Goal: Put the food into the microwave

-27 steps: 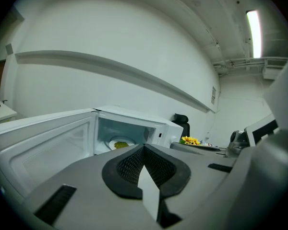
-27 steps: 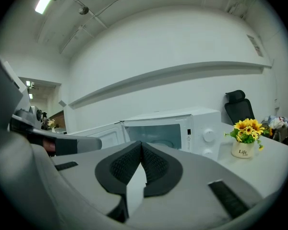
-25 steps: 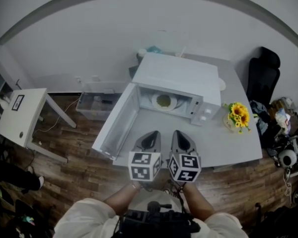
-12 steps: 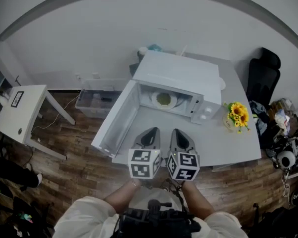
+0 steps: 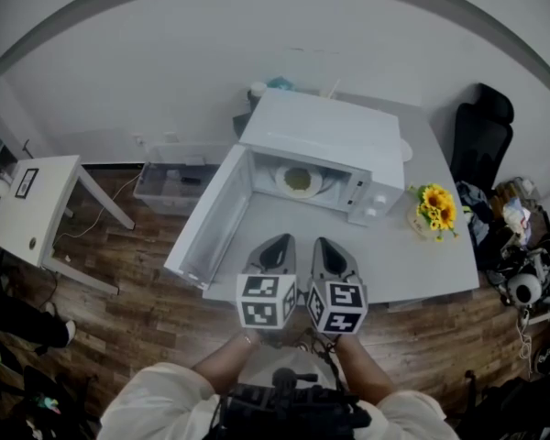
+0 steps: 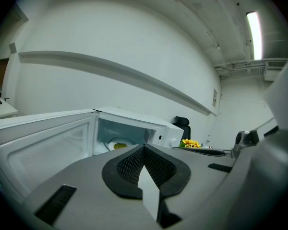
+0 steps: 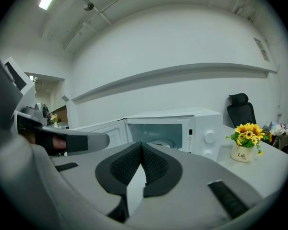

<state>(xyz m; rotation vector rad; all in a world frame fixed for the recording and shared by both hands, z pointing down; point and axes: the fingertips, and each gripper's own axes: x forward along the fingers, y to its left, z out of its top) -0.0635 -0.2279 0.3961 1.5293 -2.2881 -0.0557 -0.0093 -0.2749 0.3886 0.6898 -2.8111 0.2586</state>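
Note:
A white microwave (image 5: 325, 136) stands on the grey table (image 5: 422, 269) with its door (image 5: 206, 218) swung wide to the left. Inside, a white plate of yellow-green food (image 5: 299, 180) rests on the turntable; the plate of food (image 6: 118, 145) also shows in the left gripper view, and the microwave (image 7: 182, 128) in the right gripper view. My left gripper (image 5: 277, 246) and right gripper (image 5: 332, 247) hover side by side over the table's near edge, in front of the open cavity. Both are shut with nothing between the jaws.
A small pot of sunflowers (image 5: 434, 212) sits right of the microwave. A black office chair (image 5: 481, 145) stands at the far right, with clutter beside it. A small white side table (image 5: 32, 214) and a clear storage box (image 5: 170, 186) are on the wooden floor at left.
Both grippers stay where they were, shut. The view has shifted slightly, so the microwave and table sit a little higher in the head view.

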